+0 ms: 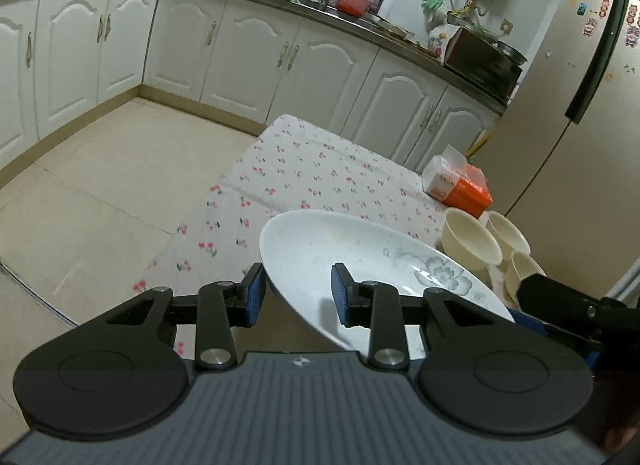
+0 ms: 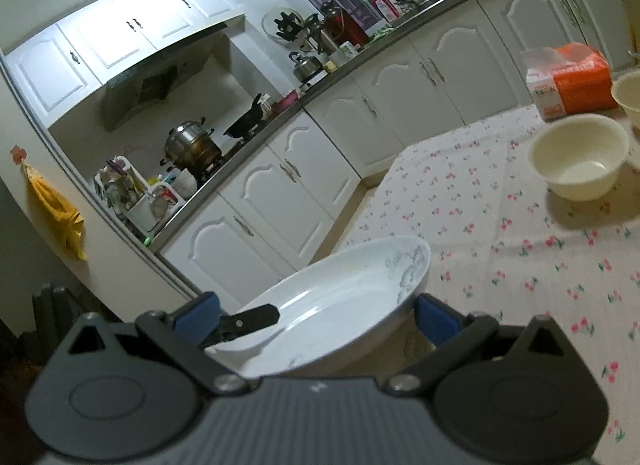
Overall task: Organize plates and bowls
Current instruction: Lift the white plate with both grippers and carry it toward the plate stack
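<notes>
The white plate point(image 1: 360, 261) with a grey flower print is held tilted above the near corner of the worktop point(image 1: 312, 169), its rim slanting from the upper left down to the lower right in the left wrist view, the hollow face turned up and toward that camera. The left gripper point(image 1: 298, 295) has the plate's near edge between its blue pads, one pad under the rim and the other over the inner face; the jaws stand narrow, closed on the plate. In the right wrist view the plate point(image 2: 332, 305) lies between the fingers of the right gripper point(image 2: 316, 315), which stand wide on either side of it; whether the pads press on the rim I cannot tell. Three cream bowls point(image 1: 470, 239) stand upright close together on the floral cloth beyond the plate. Behind them is an orange and white tissue pack point(image 2: 570, 83); its lettering is too blurred to read.
</notes>
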`<action>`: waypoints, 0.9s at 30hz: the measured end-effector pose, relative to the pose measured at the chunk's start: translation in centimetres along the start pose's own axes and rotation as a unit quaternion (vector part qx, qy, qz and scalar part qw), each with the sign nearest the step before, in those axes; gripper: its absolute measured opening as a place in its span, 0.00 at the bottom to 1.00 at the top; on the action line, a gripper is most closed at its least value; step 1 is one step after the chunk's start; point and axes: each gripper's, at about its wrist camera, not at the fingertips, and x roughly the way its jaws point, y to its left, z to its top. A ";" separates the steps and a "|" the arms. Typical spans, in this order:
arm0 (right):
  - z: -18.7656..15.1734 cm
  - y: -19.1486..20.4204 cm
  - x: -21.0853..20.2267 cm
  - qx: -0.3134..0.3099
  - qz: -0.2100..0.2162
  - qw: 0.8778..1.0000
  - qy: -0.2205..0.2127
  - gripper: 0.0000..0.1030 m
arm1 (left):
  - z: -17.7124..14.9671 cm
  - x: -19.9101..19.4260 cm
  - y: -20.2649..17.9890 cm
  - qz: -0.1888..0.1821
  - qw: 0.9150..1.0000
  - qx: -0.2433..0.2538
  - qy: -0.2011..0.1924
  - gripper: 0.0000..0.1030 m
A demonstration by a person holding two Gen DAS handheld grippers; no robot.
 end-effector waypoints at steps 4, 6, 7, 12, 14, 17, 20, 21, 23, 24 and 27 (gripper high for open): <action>-0.8 0.0 -0.2 0.005 -0.007 1.000 0.007 1.00 | -0.4 0.1 0.0 -0.001 1.000 0.006 0.003 0.35; -1.1 0.0 -0.3 0.004 -0.010 1.000 0.009 1.00 | -0.3 0.4 0.1 -0.001 1.000 0.006 0.003 0.35; -1.3 0.1 -0.3 0.003 -0.012 1.000 0.009 1.00 | -0.2 0.4 0.2 -0.001 1.000 0.005 0.004 0.35; -1.9 0.1 -0.3 0.000 -0.021 1.000 0.012 1.00 | -0.6 -0.1 0.3 -0.001 1.000 0.006 0.004 0.35; -2.1 0.0 -0.3 0.003 -0.023 1.000 0.014 1.00 | -0.6 -0.2 0.4 -0.001 1.000 0.002 0.006 0.35; -2.6 0.0 -0.1 0.005 -0.027 0.999 0.021 1.00 | -0.5 0.0 0.5 0.001 1.000 0.000 0.008 0.35; -3.1 0.1 0.1 0.001 -0.029 0.999 0.027 1.00 | -0.3 0.2 0.7 0.005 1.000 -0.004 0.008 0.35; -3.2 0.2 0.2 0.000 -0.030 0.999 0.028 1.00 | -0.4 0.3 0.7 0.006 1.000 -0.005 0.009 0.35; -3.3 0.3 0.2 0.000 -0.030 0.999 0.031 1.00 | -0.4 0.4 0.8 0.005 1.000 -0.008 0.009 0.35; -3.3 0.4 0.3 0.000 -0.031 0.999 0.031 1.00 | -0.5 0.4 0.7 0.004 1.000 -0.009 0.010 0.35; -3.4 0.5 0.2 0.000 -0.033 0.999 0.030 1.00 | -0.5 0.5 0.5 0.004 1.000 -0.007 0.011 0.35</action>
